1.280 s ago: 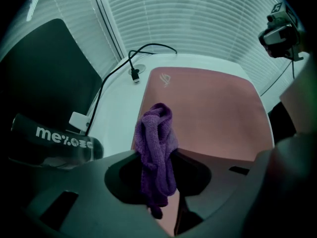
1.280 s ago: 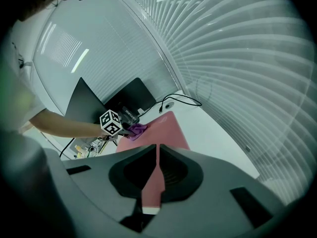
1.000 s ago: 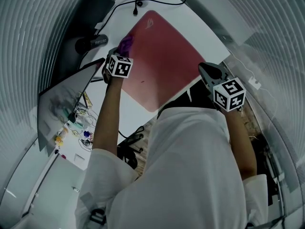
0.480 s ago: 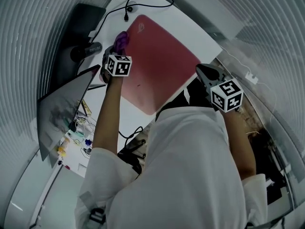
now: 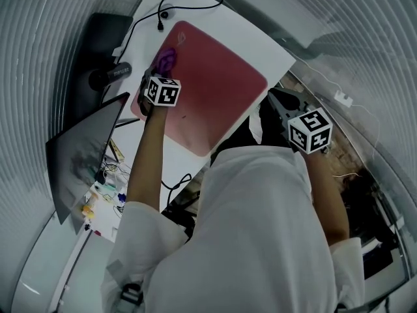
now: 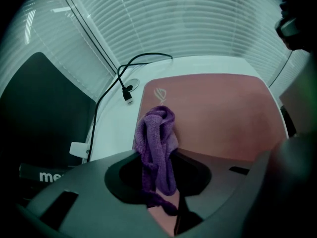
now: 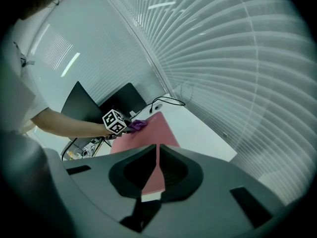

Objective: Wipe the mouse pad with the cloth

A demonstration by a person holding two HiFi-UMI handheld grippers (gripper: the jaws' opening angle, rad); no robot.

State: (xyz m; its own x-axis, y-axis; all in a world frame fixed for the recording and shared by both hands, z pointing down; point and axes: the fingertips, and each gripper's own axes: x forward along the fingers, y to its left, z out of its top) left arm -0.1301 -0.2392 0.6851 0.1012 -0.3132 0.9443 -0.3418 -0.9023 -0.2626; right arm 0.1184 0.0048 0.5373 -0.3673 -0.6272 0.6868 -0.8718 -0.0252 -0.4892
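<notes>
A large red mouse pad [image 5: 212, 87] lies on the white desk [image 5: 260, 41]. My left gripper [image 5: 156, 77] is shut on a purple cloth [image 5: 167, 60], which rests bunched on the pad's far left corner near its logo. In the left gripper view the cloth [image 6: 157, 143] hangs from the closed jaws over the mouse pad [image 6: 218, 113]. My right gripper [image 5: 287, 103] is held off the desk's near right edge, jaws shut with nothing between them. In the right gripper view the mouse pad [image 7: 146, 138] and the cloth [image 7: 137, 125] lie far ahead.
A black cable [image 5: 189, 2] with a plug lies on the desk beyond the pad. A dark monitor [image 5: 78, 149] stands at the left, with a black cylinder [image 5: 107, 75] and a black panel [image 5: 98, 38] behind it. Small clutter [image 5: 98, 188] lies lower left.
My left gripper has carried the cloth from the pad's left edge onto its far left corner. The head view has shifted slightly. The right gripper has stayed put.
</notes>
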